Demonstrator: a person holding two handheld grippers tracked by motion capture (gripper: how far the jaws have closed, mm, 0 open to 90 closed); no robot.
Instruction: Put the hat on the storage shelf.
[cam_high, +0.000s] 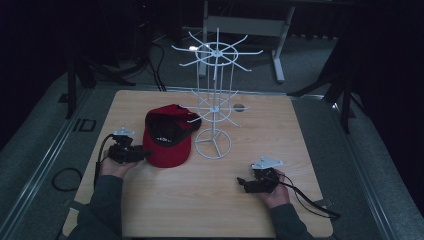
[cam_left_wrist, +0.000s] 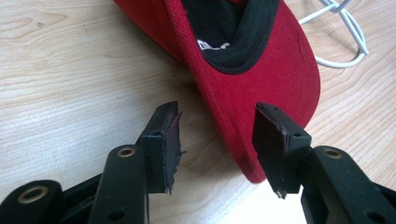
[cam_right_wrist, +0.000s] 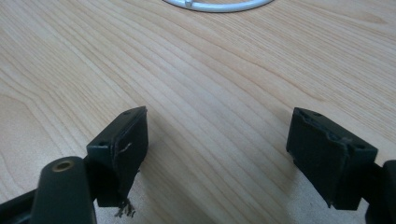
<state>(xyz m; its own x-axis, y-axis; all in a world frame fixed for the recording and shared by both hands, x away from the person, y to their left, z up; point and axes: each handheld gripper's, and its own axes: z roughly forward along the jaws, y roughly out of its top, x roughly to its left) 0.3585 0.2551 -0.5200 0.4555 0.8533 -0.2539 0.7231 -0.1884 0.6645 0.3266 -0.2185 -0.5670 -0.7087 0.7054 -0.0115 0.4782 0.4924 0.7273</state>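
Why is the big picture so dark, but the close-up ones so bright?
In the high view the room is black and dim light falls on the table, so the red cap and white rack look murky. The left gripper view is bright and sharp on the cap's brim, which casts a soft shadow. The right gripper view shows clear wood grain, its jaws slightly soft.
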